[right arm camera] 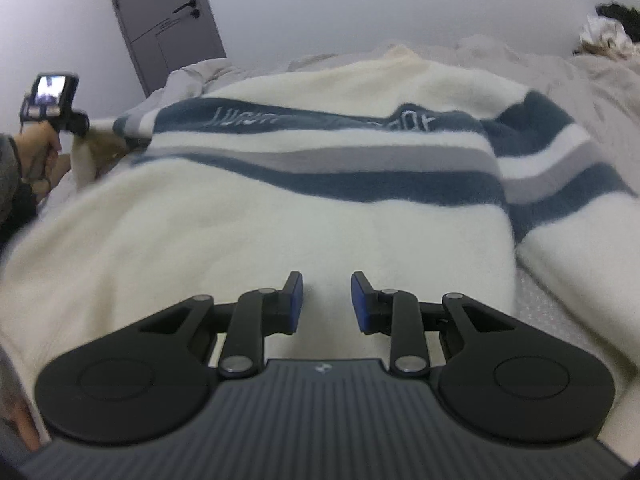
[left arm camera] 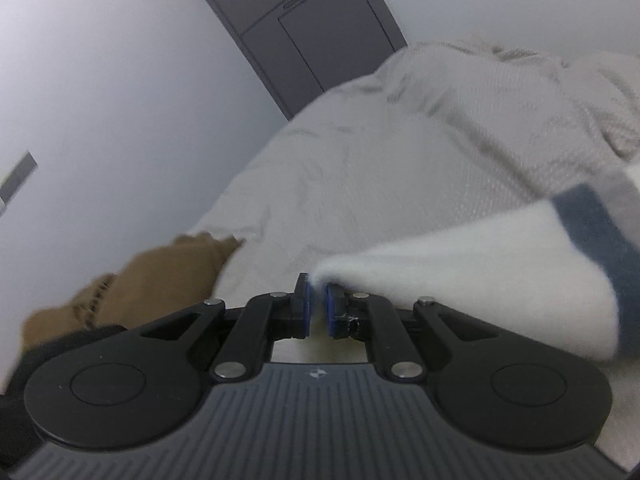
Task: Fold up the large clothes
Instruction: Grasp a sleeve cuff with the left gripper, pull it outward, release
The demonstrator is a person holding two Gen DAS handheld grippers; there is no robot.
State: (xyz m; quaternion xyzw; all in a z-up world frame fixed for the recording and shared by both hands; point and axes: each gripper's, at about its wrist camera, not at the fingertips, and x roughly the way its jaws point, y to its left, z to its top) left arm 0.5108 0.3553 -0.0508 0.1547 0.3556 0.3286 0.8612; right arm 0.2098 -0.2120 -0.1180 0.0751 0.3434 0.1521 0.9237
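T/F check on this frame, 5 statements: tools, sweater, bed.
1. The left tool is shut on a cuff of the sweater. True.
2. The right tool grips the sweater's hem. False: its jaws stand apart above the cream fabric, with nothing between them.
3. The sweater has red stripes. False: they are blue and grey on cream.
4. A brown garment lies at the bed's edge, seen from the left wrist. True.
5. The door behind the bed stands wide open. False: it looks closed.
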